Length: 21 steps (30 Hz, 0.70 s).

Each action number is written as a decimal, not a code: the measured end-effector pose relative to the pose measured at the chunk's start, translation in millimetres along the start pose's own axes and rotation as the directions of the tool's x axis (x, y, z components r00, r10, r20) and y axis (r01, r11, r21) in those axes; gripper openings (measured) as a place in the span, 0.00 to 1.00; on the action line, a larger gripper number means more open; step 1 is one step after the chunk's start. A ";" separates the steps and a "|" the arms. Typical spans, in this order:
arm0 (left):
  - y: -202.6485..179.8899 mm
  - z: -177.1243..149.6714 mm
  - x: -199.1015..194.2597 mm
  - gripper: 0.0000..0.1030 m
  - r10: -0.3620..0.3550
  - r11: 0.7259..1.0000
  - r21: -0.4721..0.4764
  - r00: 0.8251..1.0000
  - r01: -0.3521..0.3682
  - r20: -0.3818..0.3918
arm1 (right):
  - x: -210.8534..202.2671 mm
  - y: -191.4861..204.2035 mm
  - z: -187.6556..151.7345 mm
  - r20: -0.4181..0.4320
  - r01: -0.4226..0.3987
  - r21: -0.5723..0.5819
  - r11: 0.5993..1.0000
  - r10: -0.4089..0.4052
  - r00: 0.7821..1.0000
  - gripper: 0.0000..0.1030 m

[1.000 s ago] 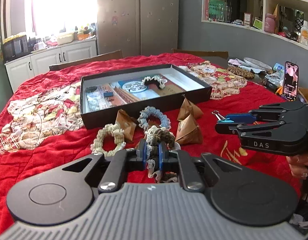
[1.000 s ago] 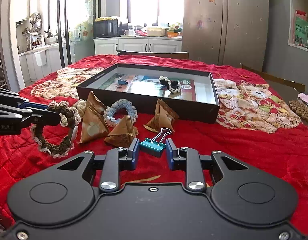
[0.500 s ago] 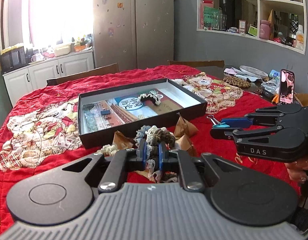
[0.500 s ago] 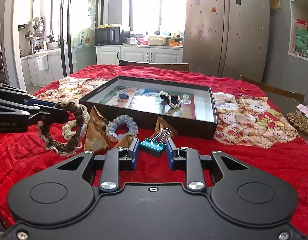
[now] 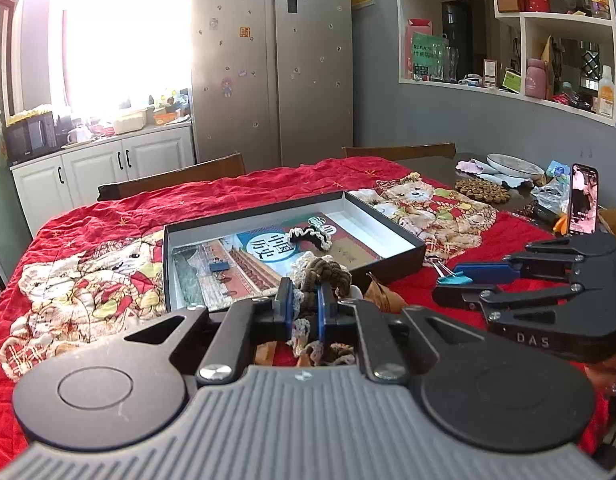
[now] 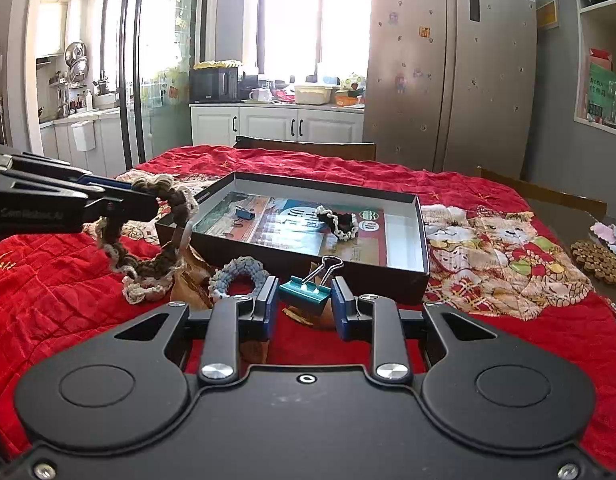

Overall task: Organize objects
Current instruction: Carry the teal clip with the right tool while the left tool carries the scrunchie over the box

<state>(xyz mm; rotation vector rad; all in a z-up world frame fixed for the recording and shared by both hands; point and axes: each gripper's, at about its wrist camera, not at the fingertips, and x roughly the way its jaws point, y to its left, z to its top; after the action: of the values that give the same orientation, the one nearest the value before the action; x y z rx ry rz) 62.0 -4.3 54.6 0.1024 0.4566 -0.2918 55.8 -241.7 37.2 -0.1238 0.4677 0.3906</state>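
My left gripper (image 5: 304, 304) is shut on a brown and cream crocheted scrunchie (image 5: 323, 274), which hangs from it above the red cloth; the right wrist view shows the scrunchie (image 6: 156, 248) dangling at the left. My right gripper (image 6: 304, 300) is shut on a teal binder clip (image 6: 306, 290), lifted in front of the black box (image 6: 421, 280). In the left wrist view the right gripper (image 5: 447, 286) is at the right with the clip (image 5: 453, 279). The box (image 5: 387, 226) holds a black and white scrunchie (image 5: 313, 236) and a small blue clip (image 5: 219, 266).
On the cloth before the box lie a blue-grey scrunchie (image 6: 240, 276) and brown paper-wrapped pyramids (image 6: 188, 280). A phone (image 5: 583, 200), a plate (image 5: 513, 166) and a round beaded mat (image 5: 481, 191) crowd the far right table end. Chairs (image 5: 172, 178) stand behind the table.
Both grippers have risen with their loads; the scrunchie and the clip hang higher above the cloth. The items on the cloth have sunk behind the gripper bodies in both views.
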 end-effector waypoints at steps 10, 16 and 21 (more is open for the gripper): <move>5.2 19.2 15.9 0.14 0.023 1.000 0.001 0.999 -0.023 0.022 | 13.7 -4.9 20.5 0.023 0.015 0.001 1.000 -0.015 1.000 0.26; 10.9 30.2 35.6 0.14 0.050 0.999 -0.005 0.999 -0.050 0.013 | 30.9 -9.3 39.0 0.038 0.035 -0.005 0.999 -0.035 0.999 0.26; 17.1 37.5 51.8 0.14 0.069 0.997 -0.021 0.998 -0.069 0.003 | 49.3 -12.7 54.7 0.041 0.052 -0.013 0.999 -0.051 0.998 0.26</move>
<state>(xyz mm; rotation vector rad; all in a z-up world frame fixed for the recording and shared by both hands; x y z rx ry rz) 127.2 -7.3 65.4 0.0968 0.4515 -0.2190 124.0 -225.6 63.4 -0.1407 0.4208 0.3453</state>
